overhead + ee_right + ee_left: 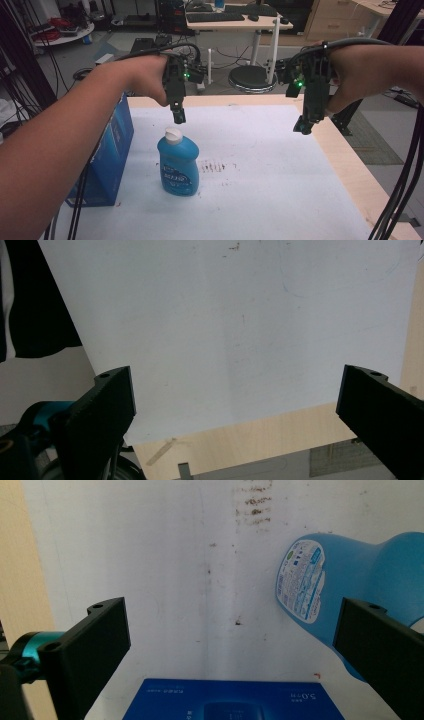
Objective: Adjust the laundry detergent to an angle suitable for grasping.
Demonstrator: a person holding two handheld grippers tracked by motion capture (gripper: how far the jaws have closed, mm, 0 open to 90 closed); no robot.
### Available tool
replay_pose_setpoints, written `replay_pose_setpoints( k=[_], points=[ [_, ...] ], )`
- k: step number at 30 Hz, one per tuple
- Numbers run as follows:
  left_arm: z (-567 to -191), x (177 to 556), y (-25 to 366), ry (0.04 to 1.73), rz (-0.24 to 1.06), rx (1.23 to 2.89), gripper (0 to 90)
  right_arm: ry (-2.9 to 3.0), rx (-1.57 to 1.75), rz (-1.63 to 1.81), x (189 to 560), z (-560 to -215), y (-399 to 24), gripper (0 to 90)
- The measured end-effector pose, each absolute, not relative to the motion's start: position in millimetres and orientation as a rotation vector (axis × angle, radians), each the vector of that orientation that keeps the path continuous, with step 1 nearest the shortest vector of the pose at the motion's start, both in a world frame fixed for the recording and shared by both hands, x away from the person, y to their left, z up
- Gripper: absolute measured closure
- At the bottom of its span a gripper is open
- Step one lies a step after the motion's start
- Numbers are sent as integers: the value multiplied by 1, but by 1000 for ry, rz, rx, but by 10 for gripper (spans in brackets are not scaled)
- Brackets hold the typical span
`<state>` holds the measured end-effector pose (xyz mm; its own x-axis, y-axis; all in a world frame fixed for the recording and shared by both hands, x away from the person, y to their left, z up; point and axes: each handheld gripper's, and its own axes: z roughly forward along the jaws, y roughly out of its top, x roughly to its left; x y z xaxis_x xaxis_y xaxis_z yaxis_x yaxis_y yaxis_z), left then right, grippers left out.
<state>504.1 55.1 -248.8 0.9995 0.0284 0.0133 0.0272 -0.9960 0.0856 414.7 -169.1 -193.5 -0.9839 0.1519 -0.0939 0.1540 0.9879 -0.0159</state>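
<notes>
A blue bottle [178, 162] with a white cap stands upright on the white sheet [260, 165] at centre left. My left gripper [179, 117] hangs just above and behind its cap, jaws pointing down. In the left gripper view the jaws stand wide apart with nothing between them; the bottle [340, 580] lies at the right, partly behind the right jaw. My right gripper [304, 125] hovers over the sheet's far right edge. Its jaws are wide open over bare sheet [240, 325].
A blue box [107, 155] stands on its side at the sheet's left edge, next to the bottle; its top [230, 700] shows in the left gripper view. Brown stains [215, 166] mark the sheet right of the bottle. Wooden table edge [350, 160] runs along the right.
</notes>
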Motion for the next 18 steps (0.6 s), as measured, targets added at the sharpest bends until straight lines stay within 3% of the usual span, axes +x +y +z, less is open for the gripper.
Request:
replay_pose_setpoints(
  k=[18],
  points=[
    [-246, 503, 61, 73, 37, 3059, 17, 3037, 206, -30, 420, -192, -168, 14]
  ],
)
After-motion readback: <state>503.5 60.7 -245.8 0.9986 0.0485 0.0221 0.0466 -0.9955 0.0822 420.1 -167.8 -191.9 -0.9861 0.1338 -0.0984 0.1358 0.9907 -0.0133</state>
